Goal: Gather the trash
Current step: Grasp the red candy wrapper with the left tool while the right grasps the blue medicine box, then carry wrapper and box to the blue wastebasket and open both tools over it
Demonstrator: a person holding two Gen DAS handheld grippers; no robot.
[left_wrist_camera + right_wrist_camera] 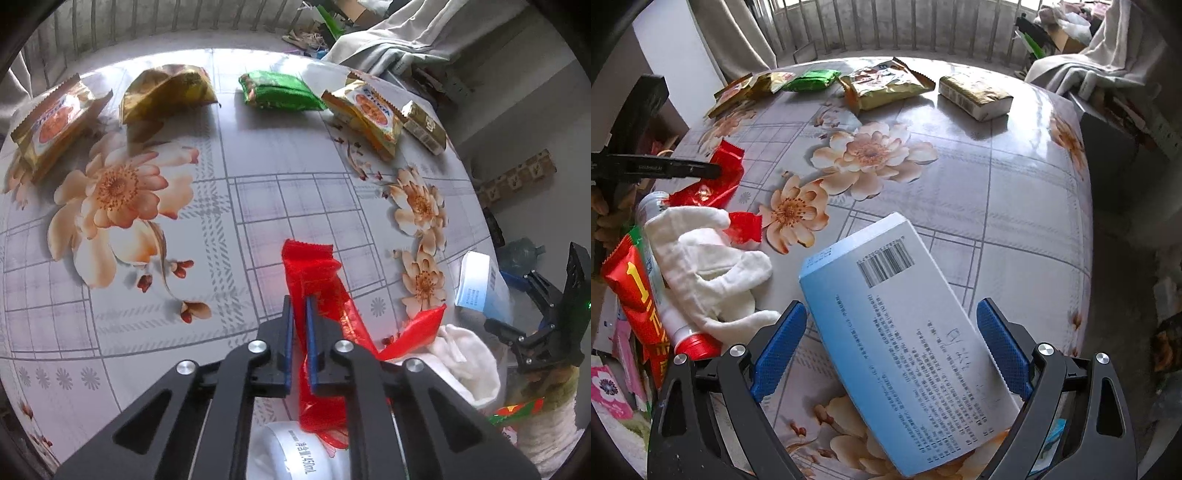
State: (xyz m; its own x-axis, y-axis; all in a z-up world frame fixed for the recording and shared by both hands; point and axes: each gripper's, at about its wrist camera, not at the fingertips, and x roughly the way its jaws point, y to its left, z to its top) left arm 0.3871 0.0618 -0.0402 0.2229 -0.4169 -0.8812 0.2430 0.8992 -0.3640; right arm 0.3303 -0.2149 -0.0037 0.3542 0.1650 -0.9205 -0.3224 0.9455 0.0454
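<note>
A crumpled red wrapper (314,266) lies at the near edge of the flowered table (258,206). My left gripper (299,301) is shut on the wrapper, which is pinched between the blue pads. The right wrist view shows the same wrapper (727,166) with the left gripper's tip (714,170) on it. My right gripper (892,325) stands open and wide over a blue-and-white box (905,332), which lies between its pads (779,343) on the table. A thin gap shows at the left pad.
Along the far side of the table lie a green packet (277,90), gold snack packs (51,118) (166,88) (369,110) and a gold block (424,125). Near the red wrapper are a white cloth (701,258), a red-capped bottle (683,332) and a red pack (631,288).
</note>
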